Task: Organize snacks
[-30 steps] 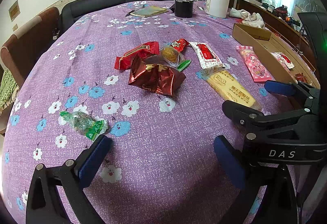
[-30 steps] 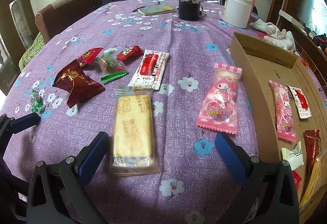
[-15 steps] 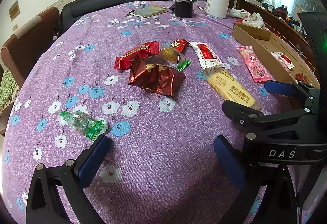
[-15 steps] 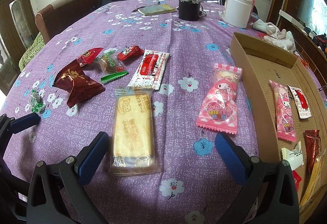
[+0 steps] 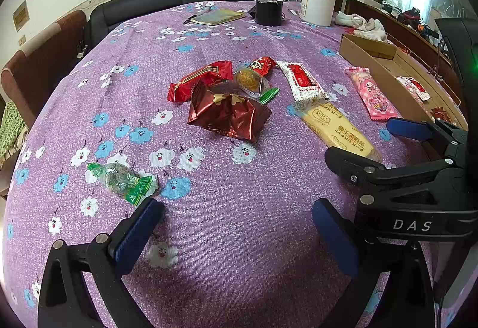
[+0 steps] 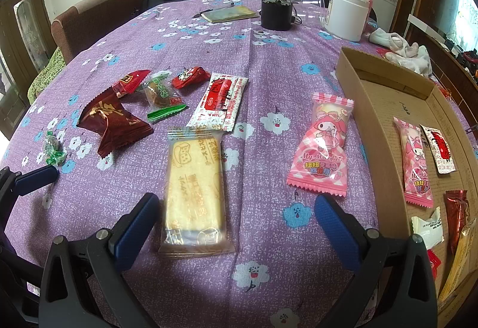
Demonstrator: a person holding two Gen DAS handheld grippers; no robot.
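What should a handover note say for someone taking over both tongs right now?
Left tongs: open, empty, over the purple flowered tablecloth, nearest the small green-wrapped candy.
Right tongs: open, empty, with the long yellow biscuit pack lying between the jaws, untouched.
Done: the brown cardboard tray on the right already holds several snacks, including a pink cartoon pack.
Left on the cloth: the biscuit pack, pink cartoon snack pack, white-and-red sachet, dark red foil pouch, the bright red packet, small red candy, clear-wrapped pastry and green candy.
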